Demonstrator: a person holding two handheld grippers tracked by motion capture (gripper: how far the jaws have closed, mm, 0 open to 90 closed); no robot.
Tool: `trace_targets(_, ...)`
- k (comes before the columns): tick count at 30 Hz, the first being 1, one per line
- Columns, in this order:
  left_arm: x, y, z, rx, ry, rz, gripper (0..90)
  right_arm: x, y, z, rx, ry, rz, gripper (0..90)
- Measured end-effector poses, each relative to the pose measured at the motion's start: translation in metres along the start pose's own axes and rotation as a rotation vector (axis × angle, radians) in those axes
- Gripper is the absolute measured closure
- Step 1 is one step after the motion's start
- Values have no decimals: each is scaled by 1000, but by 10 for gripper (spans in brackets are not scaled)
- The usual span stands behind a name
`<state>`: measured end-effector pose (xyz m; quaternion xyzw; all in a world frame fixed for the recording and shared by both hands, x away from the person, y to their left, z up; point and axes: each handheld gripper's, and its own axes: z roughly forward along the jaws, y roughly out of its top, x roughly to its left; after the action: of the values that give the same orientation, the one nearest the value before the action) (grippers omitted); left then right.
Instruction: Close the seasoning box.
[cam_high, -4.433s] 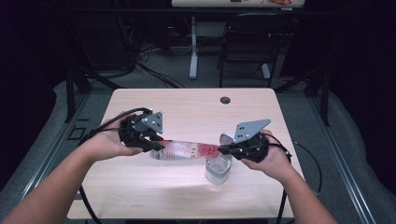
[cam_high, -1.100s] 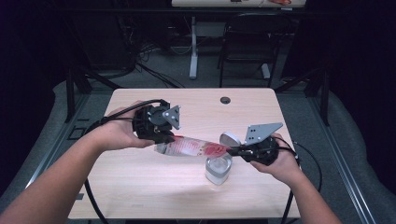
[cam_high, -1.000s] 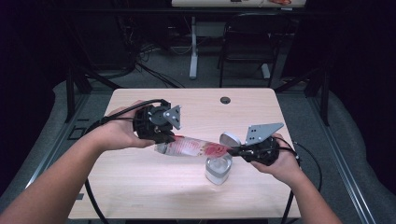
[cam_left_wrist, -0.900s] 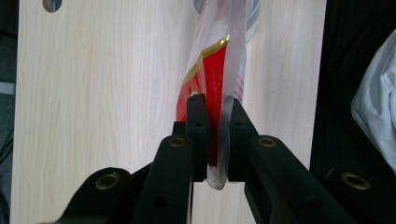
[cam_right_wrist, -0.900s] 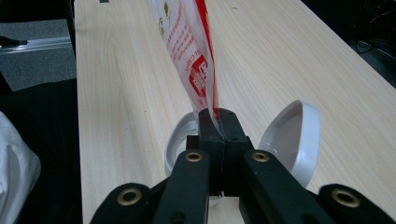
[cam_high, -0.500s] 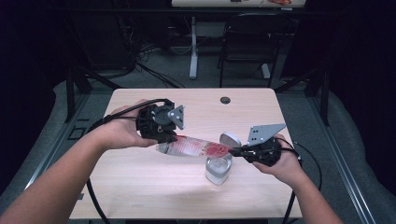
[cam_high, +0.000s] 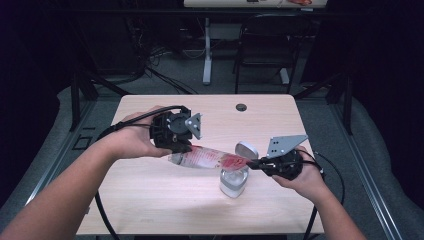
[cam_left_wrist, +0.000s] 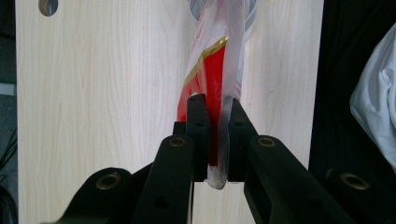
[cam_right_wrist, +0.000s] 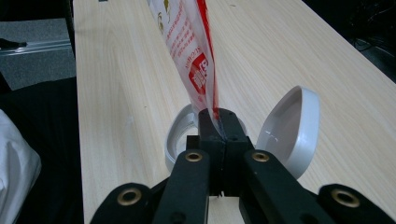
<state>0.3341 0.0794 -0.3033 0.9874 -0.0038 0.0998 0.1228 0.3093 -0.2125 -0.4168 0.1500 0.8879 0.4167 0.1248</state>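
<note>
A clear plastic packet with red print (cam_high: 210, 158) is stretched between both grippers above the table. My left gripper (cam_high: 181, 146) is shut on its raised end; in the left gripper view the packet (cam_left_wrist: 217, 84) runs away from the pinching jaws toward the container. My right gripper (cam_high: 252, 163) is shut on the lower end, right over a small clear container (cam_high: 233, 181) with its white hinged lid (cam_high: 246, 149) flipped open. In the right gripper view the packet (cam_right_wrist: 189, 42) rises from the jaws, with the container's rim (cam_right_wrist: 173, 135) and lid (cam_right_wrist: 289, 126) just behind them.
The wooden table (cam_high: 150, 200) has a round cable hole (cam_high: 241, 107) near its far edge. Cables trail from both grippers off the table sides. A chair (cam_high: 265, 45) and a desk leg (cam_high: 206, 50) stand beyond the table.
My left gripper has risen and moved right, tilting the packet downward toward the container. My right gripper has stayed over the container's mouth, holding the low end.
</note>
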Motion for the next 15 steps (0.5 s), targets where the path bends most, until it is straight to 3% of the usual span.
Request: trace_targets(15, 1, 8, 0, 24, -8, 12, 841, -2, -6, 1, -7, 3, 17, 900)
